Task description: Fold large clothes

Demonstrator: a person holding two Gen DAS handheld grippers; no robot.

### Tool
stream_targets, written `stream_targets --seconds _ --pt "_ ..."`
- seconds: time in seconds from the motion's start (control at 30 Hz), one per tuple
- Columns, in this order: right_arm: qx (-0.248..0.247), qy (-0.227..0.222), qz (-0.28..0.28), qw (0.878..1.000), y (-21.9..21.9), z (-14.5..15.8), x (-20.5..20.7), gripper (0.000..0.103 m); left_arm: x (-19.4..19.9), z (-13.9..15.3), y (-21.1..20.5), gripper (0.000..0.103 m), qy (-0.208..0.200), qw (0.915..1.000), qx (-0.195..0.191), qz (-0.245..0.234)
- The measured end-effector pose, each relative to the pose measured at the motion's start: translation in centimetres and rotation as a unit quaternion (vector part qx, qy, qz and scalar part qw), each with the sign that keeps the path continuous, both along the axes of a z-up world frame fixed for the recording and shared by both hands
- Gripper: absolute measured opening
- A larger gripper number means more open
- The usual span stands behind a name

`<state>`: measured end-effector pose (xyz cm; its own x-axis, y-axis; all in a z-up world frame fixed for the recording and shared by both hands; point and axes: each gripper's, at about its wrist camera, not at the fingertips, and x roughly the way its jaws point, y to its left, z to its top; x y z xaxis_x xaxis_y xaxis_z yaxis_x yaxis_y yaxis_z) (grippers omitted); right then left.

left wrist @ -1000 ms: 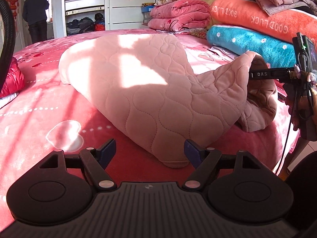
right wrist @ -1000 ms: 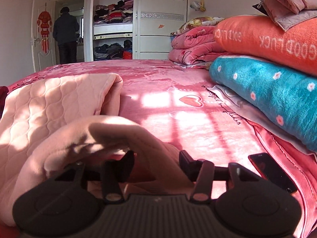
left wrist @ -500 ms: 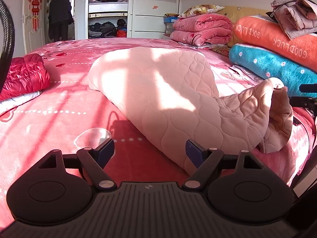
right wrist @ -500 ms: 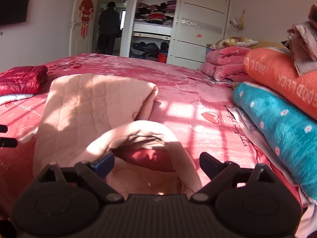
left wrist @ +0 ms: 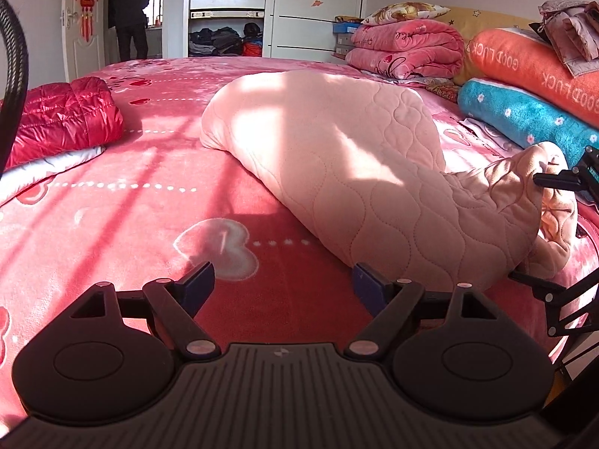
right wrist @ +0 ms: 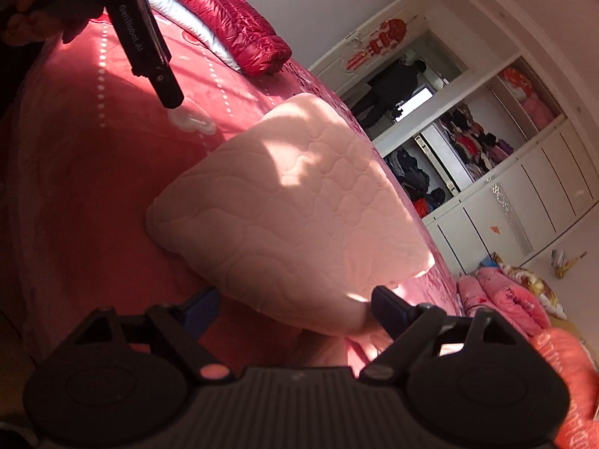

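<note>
Letting go of the folded edge, your right gripper point(right wrist: 292, 308) now stands wide and empty, rolled sideways above the pink quilted garment point(left wrist: 337, 164). That garment lies mid-bed on the red blanket point(left wrist: 112, 205), its near-right end bunched where it was lifted a second ago. Your left gripper point(left wrist: 282, 284) stays wide, holding nothing, just near the hem. This fold looks placed; smoothing probably comes next.

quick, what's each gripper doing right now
left gripper: open, holding nothing
right gripper: open, around the pink quilted garment, not clamped
</note>
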<state>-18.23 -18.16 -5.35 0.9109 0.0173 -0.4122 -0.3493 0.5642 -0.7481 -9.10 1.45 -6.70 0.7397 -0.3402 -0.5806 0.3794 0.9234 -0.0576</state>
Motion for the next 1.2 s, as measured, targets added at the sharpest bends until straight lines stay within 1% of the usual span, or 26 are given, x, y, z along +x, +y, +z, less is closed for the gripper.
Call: stream_targets --seconds 0.1,0.13,0.17,0.2,0.27,0.33,0.43,0.47,0.5,0.53,0.57,0.67,0.7,0.73,0.77,0.83,0.87,0.93,1.0,1.03,1.07,1.1,1.13,1.17,1.2 --pt "-0.040 0.012 0.026 0.999 0.3 -1.2 1.4 0.086 0.4 -0.5 0.4 0.100 0.008 1.0000 0.000 0.002" --pt "-0.051 0.016 0.031 0.998 0.3 -1.6 1.8 0.078 0.4 -0.6 0.5 0.100 0.009 1.0000 -0.001 0.003" --pt "-0.062 0.021 0.035 0.997 0.2 -2.1 2.3 0.067 0.5 -0.7 0.6 0.100 0.011 0.9999 -0.001 0.005" --pt "-0.068 0.025 0.036 0.997 0.4 -2.3 2.9 0.062 0.6 -0.7 0.7 0.100 0.014 0.9999 -0.002 0.008" --pt "-0.059 0.023 0.042 0.997 0.4 -2.2 3.7 0.061 0.9 -1.0 1.0 0.100 0.019 0.9997 -0.005 0.012" --pt "-0.049 0.012 0.048 0.998 0.7 -1.9 4.3 0.061 1.0 -1.1 1.2 0.100 0.024 0.9996 -0.005 0.016" --pt "-0.048 0.000 0.062 0.997 1.6 -2.2 4.7 0.063 1.2 -1.1 1.5 0.100 0.028 0.9993 -0.008 0.023" --pt "-0.052 -0.005 0.065 0.997 1.8 -2.4 4.9 0.063 1.3 -1.1 1.6 0.100 0.028 0.9992 -0.010 0.026" --pt "-0.049 -0.007 0.065 0.997 2.1 -2.5 5.0 0.058 1.3 -1.0 1.8 0.100 0.029 0.9991 -0.012 0.029" --pt "-0.040 -0.006 0.065 0.997 2.3 -2.4 5.2 0.052 1.3 -1.0 2.0 0.100 0.030 0.9990 -0.013 0.032" --pt "-0.023 0.001 0.063 0.998 2.6 -2.0 5.5 0.038 1.4 -1.0 2.1 0.100 0.030 0.9989 -0.014 0.034" --pt "0.018 0.004 0.058 0.998 3.3 -0.9 5.9 0.023 1.5 -1.0 2.3 0.101 0.031 0.9985 -0.017 0.042" --pt "0.034 0.004 0.054 0.998 3.6 -0.4 6.0 0.020 1.6 -1.0 2.4 0.101 0.031 0.9984 -0.017 0.044" --pt "0.056 0.003 0.045 0.997 4.0 0.3 6.3 0.014 1.6 -1.0 2.5 0.101 0.031 0.9983 -0.019 0.045" --pt "0.077 0.000 0.035 0.996 4.0 0.9 6.3 0.012 1.5 -0.9 2.6 0.101 0.031 0.9982 -0.020 0.048" --pt "0.134 -0.015 0.007 0.991 4.0 2.6 7.2 0.010 1.4 -0.8 2.8 0.101 0.030 0.9980 -0.023 0.050" --pt "0.168 -0.023 -0.009 0.985 3.9 3.6 7.8 0.010 1.2 -0.4 2.3 0.101 0.029 0.9980 -0.025 0.051" --pt "0.245 -0.034 -0.041 0.968 3.2 5.7 9.1 0.009 1.2 -0.2 2.0 0.101 0.026 0.9981 -0.028 0.048" --pt "0.343 -0.053 -0.077 0.935 1.7 8.1 10.8 0.008 1.2 0.0 1.8 0.101 0.021 0.9986 -0.030 0.040" --pt "0.396 -0.060 -0.093 0.912 0.5 9.2 11.5 0.008 1.3 0.1 1.6 0.101 0.019 0.9987 -0.030 0.036" --pt "0.449 -0.067 -0.106 0.885 -0.7 10.2 12.1 0.007 1.4 0.2 1.4 0.101 0.017 0.9989 -0.030 0.032" --pt "0.491 -0.073 -0.116 0.860 -1.9 10.9 12.5 0.007 1.4 0.3 1.2 0.101 0.015 0.9990 -0.030 0.030" --pt "0.536 -0.081 -0.127 0.830 -3.3 11.6 12.8 0.007 1.6 0.4 0.9 0.101 0.013 0.9991 -0.031 0.026" --pt "0.583 -0.093 -0.135 0.796 -4.9 12.1 13.0 0.007 1.9 0.4 0.5 0.101 0.009 0.9993 -0.031 0.021" --pt "0.612 -0.102 -0.139 0.772 -5.9 12.4 13.2 0.007 2.2 0.5 0.0 0.101 0.006 0.9993 -0.032 0.017"
